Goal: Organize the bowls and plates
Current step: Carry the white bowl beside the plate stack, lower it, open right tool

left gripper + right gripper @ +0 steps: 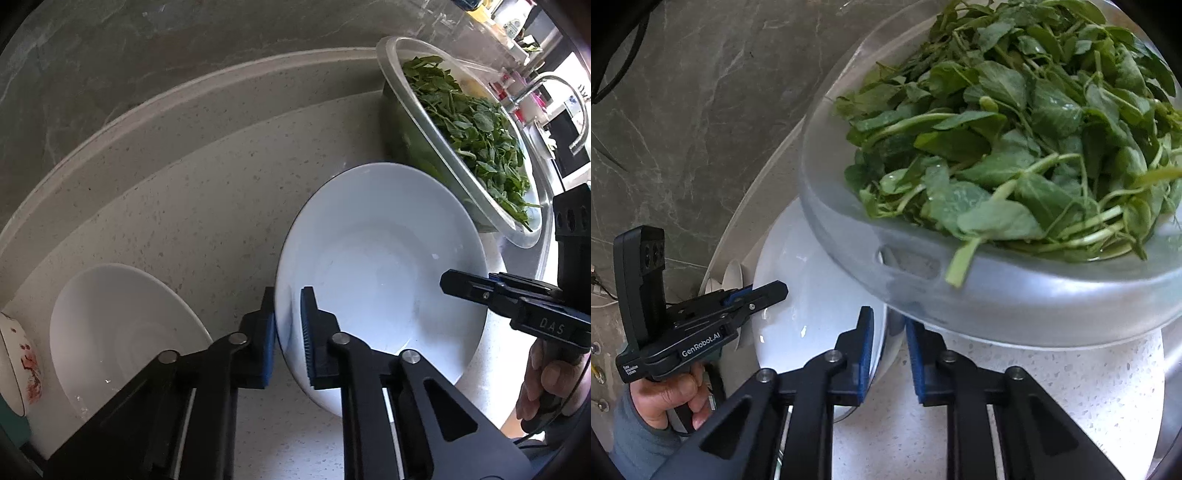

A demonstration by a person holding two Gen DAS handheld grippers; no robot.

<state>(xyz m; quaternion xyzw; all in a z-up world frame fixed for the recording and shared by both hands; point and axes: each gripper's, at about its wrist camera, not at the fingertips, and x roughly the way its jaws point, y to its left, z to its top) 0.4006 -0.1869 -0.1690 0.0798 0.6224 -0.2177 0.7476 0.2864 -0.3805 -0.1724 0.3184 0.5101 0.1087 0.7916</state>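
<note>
Left wrist view: the left gripper (290,339) is seen with its two blue-padded black fingers set on either side of the near rim of a wide white ceramic plate (380,273). One pad lies outside the rim and the other inside the dish, so the rim is clamped between them. The plate is tilted, its far edge raised towards a clear plastic basin of green leafy vegetables (465,129) that stands just behind it. A second white ceramic plate (122,332) is found to the left on the pale speckled stone countertop (207,221), apart from the first. At the far left edge, part of a white bowl with a red painted pattern (22,365) is visible. The right gripper (476,286) is seen at the right, its tips reaching over the far rim of the held plate.

From the right wrist view, the right gripper (889,354) is shown with its blue pads slightly apart, the plate's rim (820,280) passing between them; whether the rim is truly pinched cannot be told. The basin of greens (1015,147) fills the upper frame, overhanging the plate. The left gripper (768,291) is held by a hand (672,395) at the left, against a grey marbled wall (683,110).
</note>
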